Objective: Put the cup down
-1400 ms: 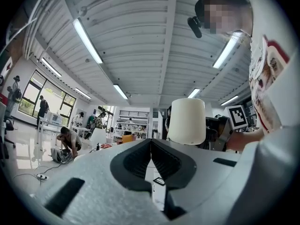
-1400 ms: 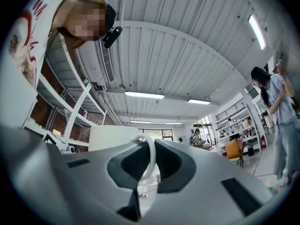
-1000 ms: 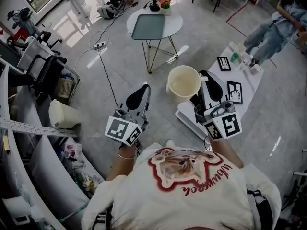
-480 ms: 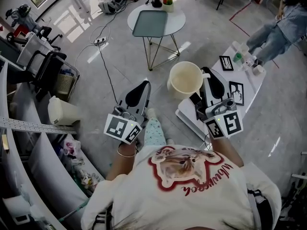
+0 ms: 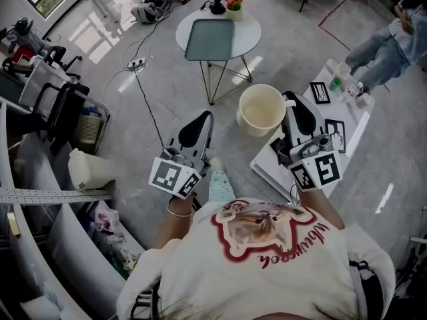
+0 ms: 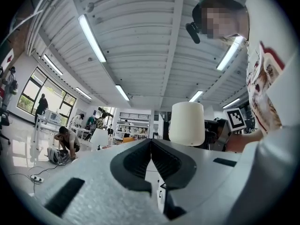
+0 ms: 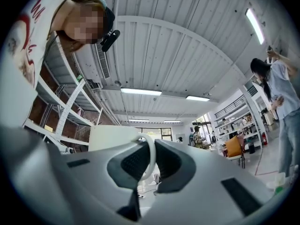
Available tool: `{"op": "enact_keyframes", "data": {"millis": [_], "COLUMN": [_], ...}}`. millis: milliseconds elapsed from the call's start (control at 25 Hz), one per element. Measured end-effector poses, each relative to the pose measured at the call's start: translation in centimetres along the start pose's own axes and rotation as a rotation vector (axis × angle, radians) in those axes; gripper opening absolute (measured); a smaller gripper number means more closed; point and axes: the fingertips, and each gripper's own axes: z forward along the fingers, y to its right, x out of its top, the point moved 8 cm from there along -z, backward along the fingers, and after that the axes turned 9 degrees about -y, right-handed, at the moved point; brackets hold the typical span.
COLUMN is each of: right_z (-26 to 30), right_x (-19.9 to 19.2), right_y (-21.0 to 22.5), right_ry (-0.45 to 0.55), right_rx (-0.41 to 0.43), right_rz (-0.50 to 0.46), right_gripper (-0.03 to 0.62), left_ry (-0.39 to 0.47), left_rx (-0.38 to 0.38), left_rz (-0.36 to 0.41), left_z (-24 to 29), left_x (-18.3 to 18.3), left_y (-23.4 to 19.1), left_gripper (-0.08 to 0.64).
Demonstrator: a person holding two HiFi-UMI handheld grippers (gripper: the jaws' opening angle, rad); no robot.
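The cup [image 5: 260,109] is not yet down. The right gripper [image 5: 293,105] has its jaws clamped on the handle [image 7: 150,159], so the cream body hangs just ahead and left of them, in the air over the floor [image 5: 167,72]. A low white table [image 5: 272,165] lies beneath and to the right of this gripper. The left gripper [image 5: 197,127], jaws pressed together on nothing, is well off to the left. Reaching a surface, lowering and letting go all seem left to do.
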Motion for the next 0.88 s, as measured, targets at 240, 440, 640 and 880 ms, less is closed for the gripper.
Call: {"op": "enact_keyframes", "data": {"millis": [240,440,640,880], "right_z": [6.3,11.2,14.9,18.6], "right_x": [-0.9,-1.3,-2.1,-2.8], "right_y": [1.4,1.5,1.8,2.0], "right_ry": [0.003,0.01,0.007,0.006], "right_rx": [-0.029,-0.046,-0.067,-0.07], "right_rz": [0.008,0.013,0.02,0.02], "right_gripper": [0.041,0.041,0.041,0.041], "left_ry": [-0.013,-0.009,-0.009,-0.009], "left_rx": [-0.031,-0.051,-0.071,-0.085], "left_rz": [0.009,0.014,0.01,0.013], "left_z": [3.4,5.3,7.0,8.6], "left_x": [0.5,1.4,1.6,1.7], "left_y": [-6.1,-10.9,-14.6,-18.0], "left_gripper": [0.014,0.015,0.014,0.015]}}
